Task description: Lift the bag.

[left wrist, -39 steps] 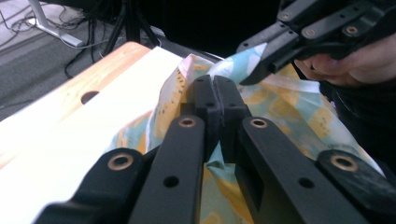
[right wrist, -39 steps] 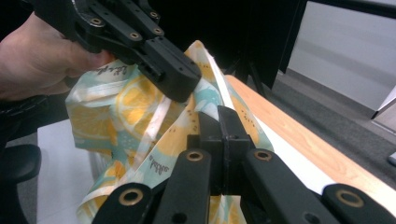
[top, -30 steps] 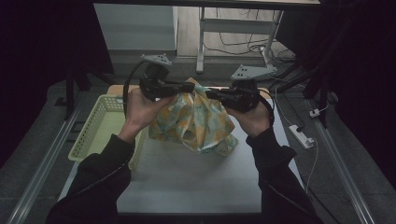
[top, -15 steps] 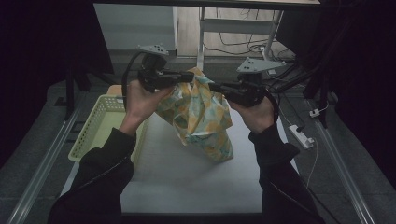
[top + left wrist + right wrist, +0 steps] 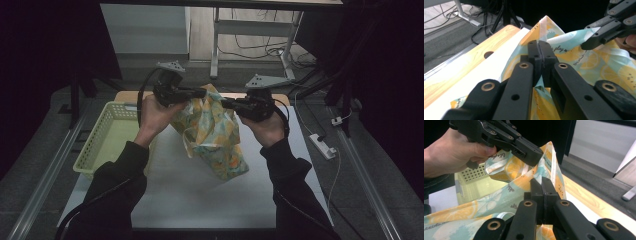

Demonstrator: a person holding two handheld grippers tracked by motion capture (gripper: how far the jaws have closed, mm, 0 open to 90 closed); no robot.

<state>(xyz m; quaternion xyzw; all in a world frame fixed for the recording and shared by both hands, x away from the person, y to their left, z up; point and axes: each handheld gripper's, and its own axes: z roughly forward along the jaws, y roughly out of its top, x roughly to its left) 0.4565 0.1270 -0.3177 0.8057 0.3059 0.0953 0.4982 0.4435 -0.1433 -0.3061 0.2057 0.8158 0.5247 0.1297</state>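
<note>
High view shows the cloth's (image 5: pixel 212 132) lower end on the table (image 5: pixel 200 200).

Cloth (image 5: pixel 212 132): pale turquoise ground printed with orange and yellow citrus slices, white bands and small dark lettering. Basket (image 5: pixel 107 142): pale yellow-green plastic, walls perforated in rows of small holes. Table (image 5: pixel 200 195): white top with a light wood-grain strip; both grippers' jaws black with brass-coloured rivets.

Lab-like workroom: bare desk legs (image 5: pixel 216 45), loose floor cables (image 5: pixel 250 47), power strip (image 5: pixel 322 145).
</note>
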